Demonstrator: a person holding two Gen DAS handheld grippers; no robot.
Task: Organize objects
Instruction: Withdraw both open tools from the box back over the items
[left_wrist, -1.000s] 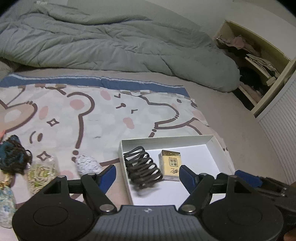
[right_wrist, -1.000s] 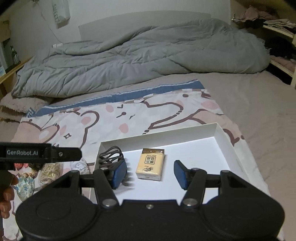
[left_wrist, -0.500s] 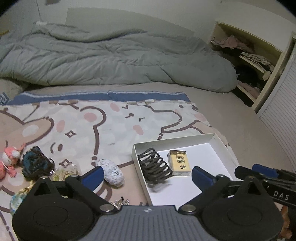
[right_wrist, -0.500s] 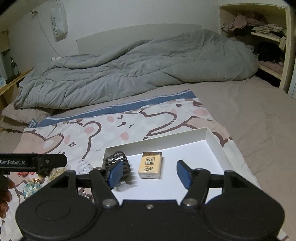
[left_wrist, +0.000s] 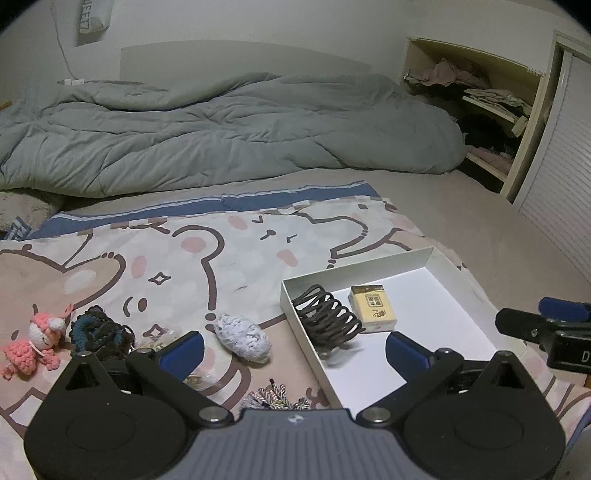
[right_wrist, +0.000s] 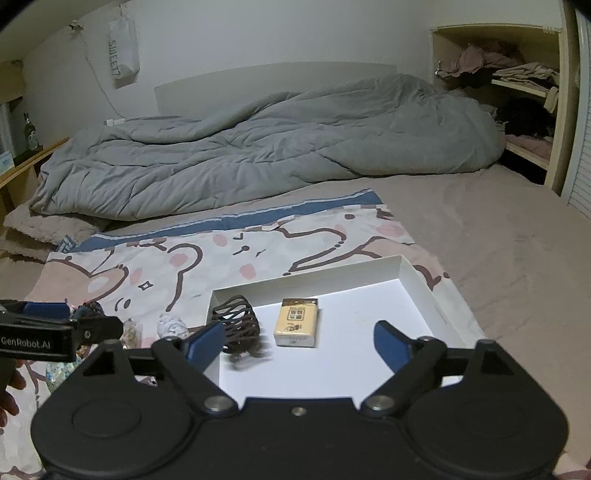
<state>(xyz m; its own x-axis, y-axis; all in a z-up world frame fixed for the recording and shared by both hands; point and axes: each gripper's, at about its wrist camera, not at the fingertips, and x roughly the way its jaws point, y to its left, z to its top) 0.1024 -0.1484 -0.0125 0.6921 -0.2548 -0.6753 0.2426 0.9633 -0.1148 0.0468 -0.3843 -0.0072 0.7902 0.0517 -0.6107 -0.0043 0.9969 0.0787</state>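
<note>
Both grippers, left gripper (left_wrist: 293, 350) and right gripper (right_wrist: 299, 341), farther back, agape, empty; tassel (left_wrist: 275, 397) half-hidden.

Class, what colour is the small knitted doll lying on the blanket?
Pink, with a white face; the doll shows best in the left wrist view.

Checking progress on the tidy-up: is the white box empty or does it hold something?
Not empty: the white box holds a black coiled hair tie and a small yellow pack; the rest is bare.

White box (left_wrist: 454, 266) holds black coiled clip (left_wrist: 327, 319), tan-yellow pack (left_wrist: 373, 308). Cartoon-bear sheet (left_wrist: 221, 258) cream, brown outlines, pink spots, blue far edge. Pink crochet doll (left_wrist: 35, 341), speckled grey-white pouch (left_wrist: 242, 338), grey duvet (left_wrist: 221, 129). Gripper pads (left_wrist: 183, 352) blue.
</note>
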